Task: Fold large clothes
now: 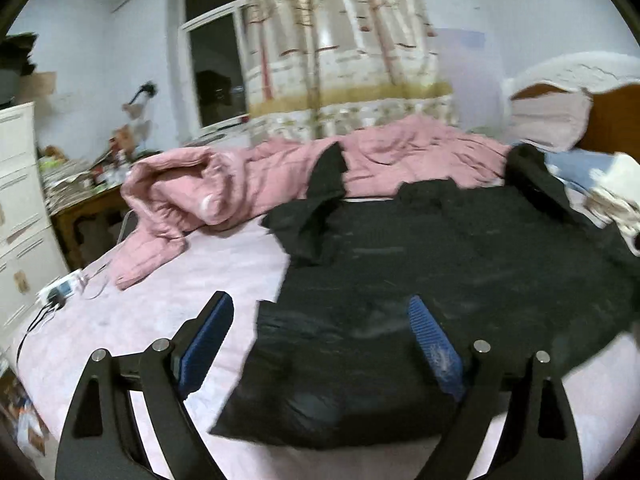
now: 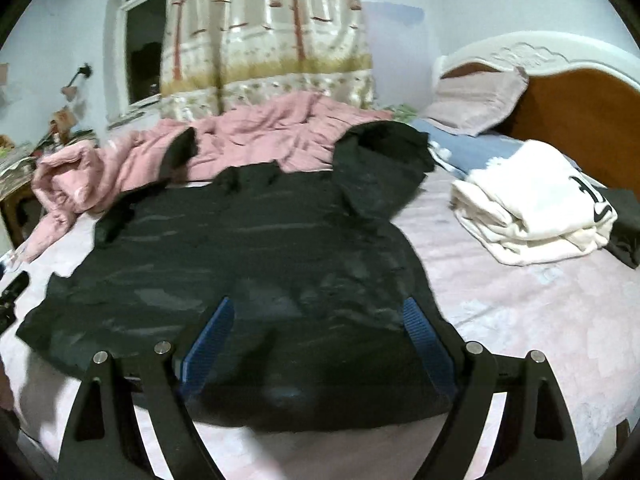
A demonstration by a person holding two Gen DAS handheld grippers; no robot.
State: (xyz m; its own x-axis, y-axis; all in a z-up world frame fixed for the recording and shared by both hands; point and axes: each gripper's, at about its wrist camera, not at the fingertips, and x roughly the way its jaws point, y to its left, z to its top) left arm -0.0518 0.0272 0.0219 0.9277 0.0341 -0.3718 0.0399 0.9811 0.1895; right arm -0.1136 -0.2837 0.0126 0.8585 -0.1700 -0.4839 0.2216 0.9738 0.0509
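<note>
Right wrist: one black garment [image 2: 256, 232] on one bed [image 2: 500, 312]; both tongs [image 2: 318, 336] [image 1: 322, 336] gape wide, empty.

Both wrist views low over bed [image 1: 160, 312], sharing black garment [image 2: 248, 240].

Right wrist cam: the right gripper [image 2: 318, 320] has its 2 blue ribbed pads [image 2: 210, 332] spread wide, nothing pinched between them. Under it a big black garment [image 2: 248, 248] lies spread on the pale pink bed sheet [image 2: 520, 312], 1 sleeve flopped up toward a rumpled pink quilt [image 2: 256, 136]. Off to the right sits a folded cream-white garment [image 2: 528, 204], well apart from the black one. Behind that, an orange wooden headboard with white trim [image 2: 576, 108] and a floral curtain [image 2: 268, 32].
</note>
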